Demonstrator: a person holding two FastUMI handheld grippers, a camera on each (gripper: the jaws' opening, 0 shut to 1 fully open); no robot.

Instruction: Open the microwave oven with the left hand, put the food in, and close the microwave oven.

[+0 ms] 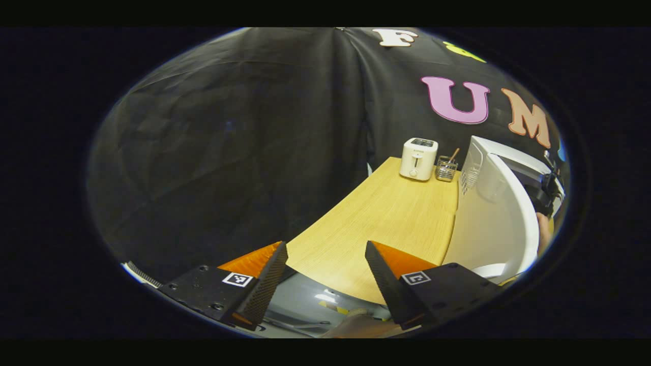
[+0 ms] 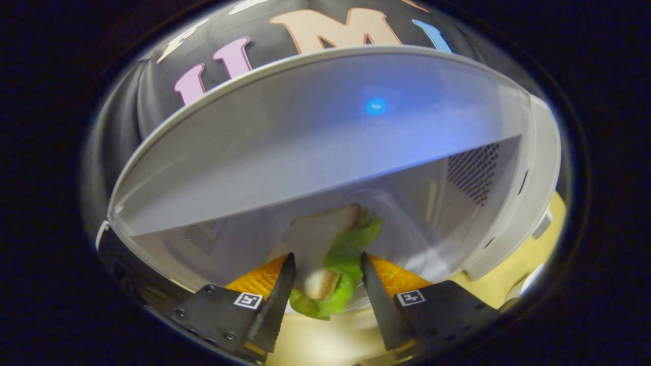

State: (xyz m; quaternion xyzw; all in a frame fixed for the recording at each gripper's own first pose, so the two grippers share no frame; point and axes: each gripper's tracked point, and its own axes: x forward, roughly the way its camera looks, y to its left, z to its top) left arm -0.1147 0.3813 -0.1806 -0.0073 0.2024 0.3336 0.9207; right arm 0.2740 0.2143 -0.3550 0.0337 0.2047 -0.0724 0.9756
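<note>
Sandwich (image 2: 330, 254) sits between right gripper (image 2: 325, 284) fingers, which look closed on it, bread and lettuce poking forward at the mouth of the open microwave (image 2: 513, 213) cavity. Step: food going in. Next needs pushing deeper, setting it on the cavity floor, then release. Left gripper (image 1: 325, 277) is wide, empty, low over the table (image 1: 376, 218) edge, aimed past the open door (image 1: 508, 213) toward the toaster (image 1: 418, 158).
</note>
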